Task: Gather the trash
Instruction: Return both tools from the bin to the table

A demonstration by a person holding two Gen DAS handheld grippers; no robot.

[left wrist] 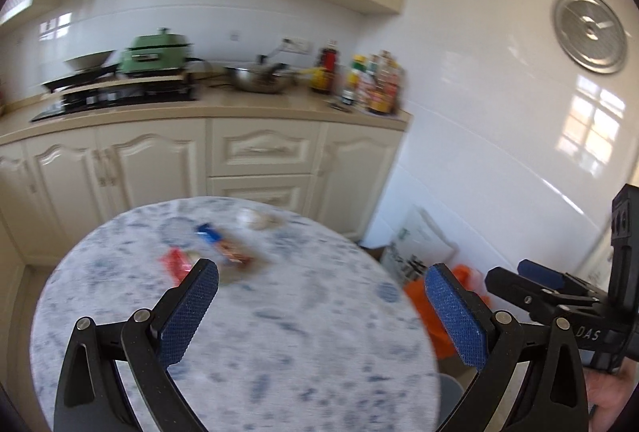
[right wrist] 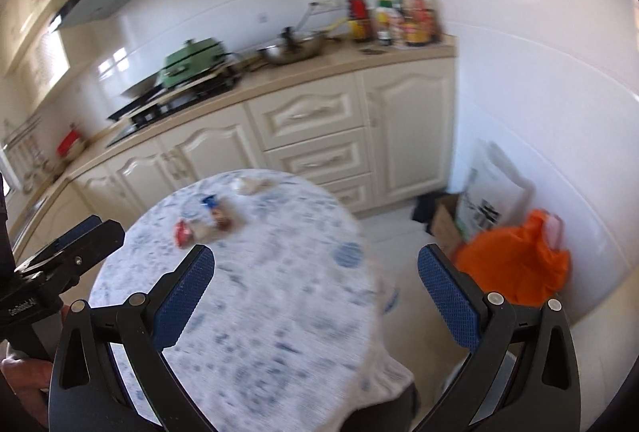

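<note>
A round table [left wrist: 279,352] draped in a blue-and-white mottled cloth fills the lower half of both blurred wrist views, its far rim curving short of the cream base cabinets [left wrist: 259,160]. Bare cloth lies between both grippers and the litter.

The left gripper [left wrist: 321,286] hangs above the near cloth, its blue-padded fingers [left wrist: 191,312] spread wide with nothing between them. The right gripper [right wrist: 315,268], seen from its own camera over the table's right edge, is likewise spread wide and empty; in the left view it shows at 3 o'clock beyond the rim, where its jaw gap cannot be judged.

The trash sits toward the far side of the table. A red wrapper [left wrist: 175,264] lies at 11 o'clock from the left gripper's fingertips, just beside a longer wrapper with a blue end [left wrist: 221,244], whose long axis runs from far-left to near-right, blue end pointing away. Blur hides whether the two touch. A pale crumpled piece [left wrist: 255,218] lies past them near the far rim at 12 o'clock.

Off the table's right edge, at 2 o'clock in the right view, an orange bag [right wrist: 515,264] stands on the floor against the white wall, with a cardboard box [right wrist: 445,220] and a white printed bag [right wrist: 495,184] behind it. A green pot [left wrist: 155,52], a steel wok [left wrist: 259,78] and bottles [left wrist: 371,80] line the countertop [left wrist: 239,104].
</note>
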